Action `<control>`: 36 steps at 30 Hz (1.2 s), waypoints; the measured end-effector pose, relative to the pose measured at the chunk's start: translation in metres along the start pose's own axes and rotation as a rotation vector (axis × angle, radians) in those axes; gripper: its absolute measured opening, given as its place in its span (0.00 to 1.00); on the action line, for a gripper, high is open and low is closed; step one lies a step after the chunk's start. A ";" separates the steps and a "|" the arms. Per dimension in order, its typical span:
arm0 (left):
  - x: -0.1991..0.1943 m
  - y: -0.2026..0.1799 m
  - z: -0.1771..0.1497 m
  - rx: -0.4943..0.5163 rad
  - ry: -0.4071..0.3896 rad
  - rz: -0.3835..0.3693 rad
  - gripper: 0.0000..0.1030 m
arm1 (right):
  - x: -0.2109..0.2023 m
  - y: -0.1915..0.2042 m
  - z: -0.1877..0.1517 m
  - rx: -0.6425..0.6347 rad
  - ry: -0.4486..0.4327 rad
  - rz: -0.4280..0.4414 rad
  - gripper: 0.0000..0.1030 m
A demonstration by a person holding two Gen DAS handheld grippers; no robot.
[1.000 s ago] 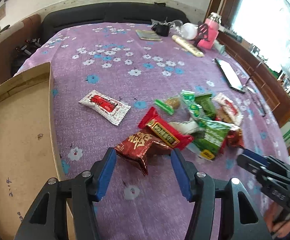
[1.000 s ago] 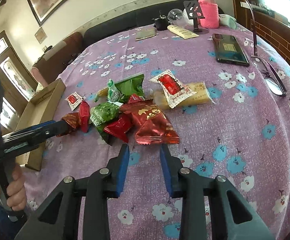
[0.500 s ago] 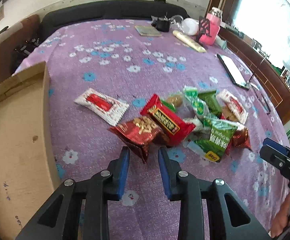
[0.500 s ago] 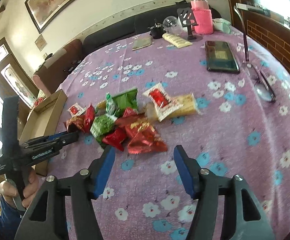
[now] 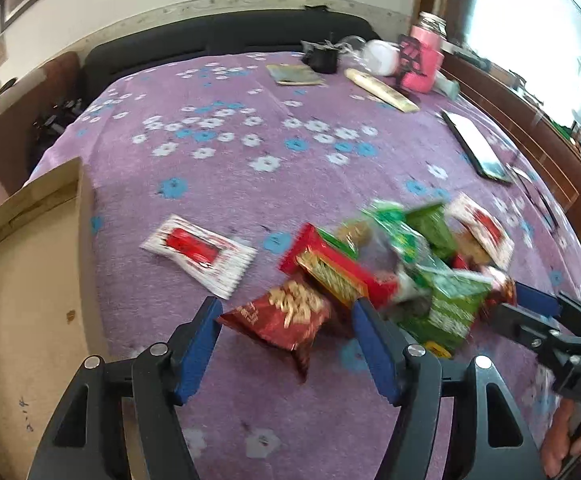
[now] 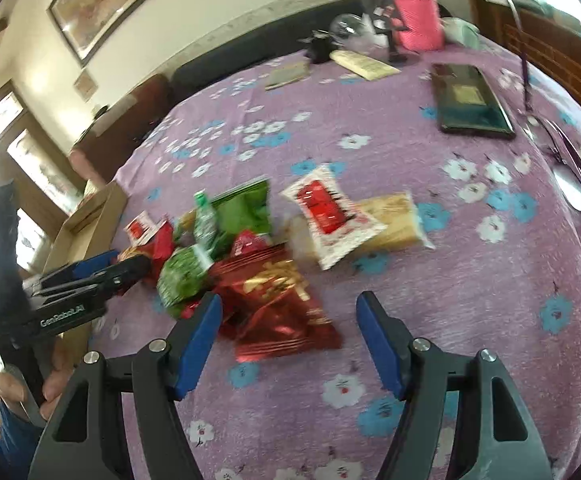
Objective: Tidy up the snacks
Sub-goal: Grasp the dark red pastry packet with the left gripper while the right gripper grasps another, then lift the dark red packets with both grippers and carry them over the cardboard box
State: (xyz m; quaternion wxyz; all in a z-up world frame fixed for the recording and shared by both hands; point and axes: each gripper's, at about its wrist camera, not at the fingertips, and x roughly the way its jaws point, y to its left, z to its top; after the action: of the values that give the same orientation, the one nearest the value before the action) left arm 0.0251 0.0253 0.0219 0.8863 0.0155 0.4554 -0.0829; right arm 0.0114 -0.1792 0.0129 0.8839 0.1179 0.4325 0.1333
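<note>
A heap of red and green snack packets [image 5: 390, 268] lies on the purple flowered tablecloth [image 5: 230, 168]. My left gripper [image 5: 286, 344] is open, its blue fingers either side of a dark red packet [image 5: 286, 316] at the heap's near edge. A white-and-red packet [image 5: 198, 254] lies apart to the left. My right gripper [image 6: 288, 340] is open just before a shiny red packet [image 6: 278, 312]. Behind it lie green packets [image 6: 246, 208], a white-and-red packet [image 6: 330, 216] and a yellow wafer pack [image 6: 390, 220].
An open cardboard box [image 5: 30, 280] sits at the table's left edge. A black phone [image 6: 470, 100], glasses [image 6: 570, 168], a pink bottle [image 5: 426, 60], a long beige pack [image 5: 382, 90] and a booklet [image 5: 294, 74] lie at the far side.
My left gripper was open, nearly shut half a second ago, and is open again around the dark red packet. My right gripper has opened wide and moved closer to the shiny red packet.
</note>
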 end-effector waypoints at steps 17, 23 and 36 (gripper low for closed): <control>-0.004 -0.017 -0.015 0.069 0.053 -0.035 0.70 | -0.002 0.019 -0.009 -0.084 0.018 0.104 0.58; 0.000 -0.022 -0.022 0.089 0.049 -0.002 0.57 | 0.005 0.021 -0.008 -0.084 0.037 0.077 0.58; -0.008 -0.014 -0.025 0.032 -0.024 -0.020 0.44 | -0.006 0.008 -0.007 -0.020 -0.021 0.123 0.42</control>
State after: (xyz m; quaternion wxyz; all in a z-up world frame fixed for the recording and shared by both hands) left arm -0.0018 0.0147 0.0146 0.8905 0.0239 0.4435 -0.0989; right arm 0.0007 -0.1727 0.0158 0.8796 0.1371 0.4137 0.1906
